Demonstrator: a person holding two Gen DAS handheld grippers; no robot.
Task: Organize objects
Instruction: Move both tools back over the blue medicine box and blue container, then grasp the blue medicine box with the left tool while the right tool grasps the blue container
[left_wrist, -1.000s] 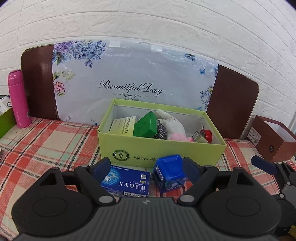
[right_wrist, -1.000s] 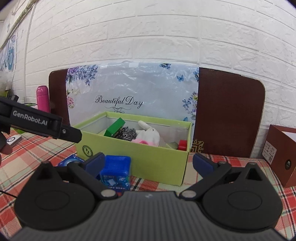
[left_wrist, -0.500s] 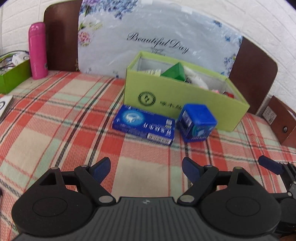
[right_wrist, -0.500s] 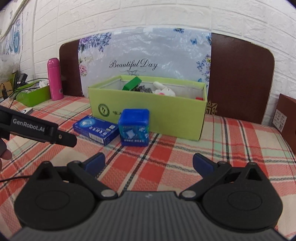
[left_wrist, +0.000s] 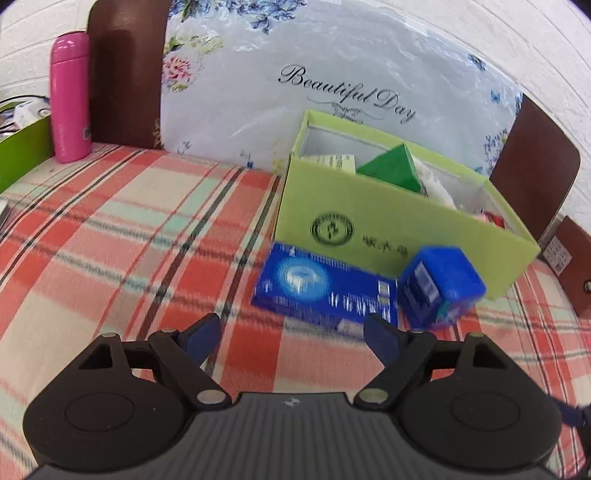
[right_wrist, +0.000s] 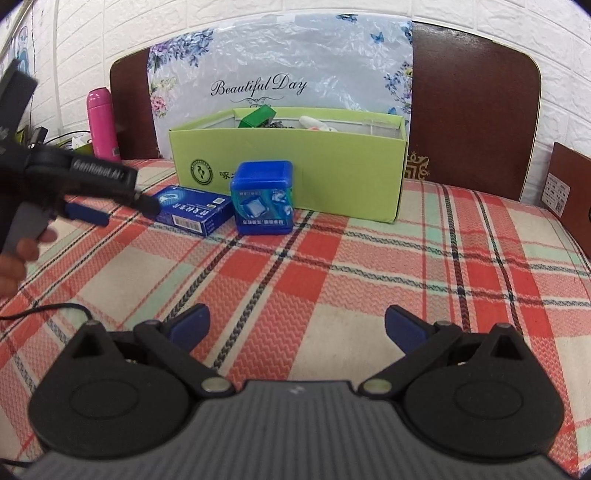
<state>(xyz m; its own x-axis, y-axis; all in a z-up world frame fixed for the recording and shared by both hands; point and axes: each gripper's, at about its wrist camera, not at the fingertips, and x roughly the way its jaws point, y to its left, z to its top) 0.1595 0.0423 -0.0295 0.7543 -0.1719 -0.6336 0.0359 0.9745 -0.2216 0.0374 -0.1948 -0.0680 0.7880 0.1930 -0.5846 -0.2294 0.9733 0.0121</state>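
Note:
A flat blue carton (left_wrist: 325, 291) (right_wrist: 192, 210) and a blue cube box (left_wrist: 441, 286) (right_wrist: 263, 197) lie on the plaid cloth right in front of a light green open box (left_wrist: 388, 225) (right_wrist: 295, 162). Inside that box a green carton (left_wrist: 391, 170) and some white items show. My left gripper (left_wrist: 295, 334) is open, empty, just short of the flat carton; in the right wrist view the left gripper (right_wrist: 107, 208) hangs over the carton's left end. My right gripper (right_wrist: 295, 326) is open and empty, well back from the cube box.
A pink bottle (left_wrist: 70, 96) (right_wrist: 103, 123) stands at the far left by a green bin (left_wrist: 22, 147). A brown box (right_wrist: 570, 192) sits at the right edge. A floral board and dark headboard (right_wrist: 472, 110) back the table. A black cable (right_wrist: 55, 308) crosses the cloth near left.
My left gripper has come down and forward toward the flat blue carton. The right wrist view has dropped lower, showing more cloth. Both grippers stayed open.

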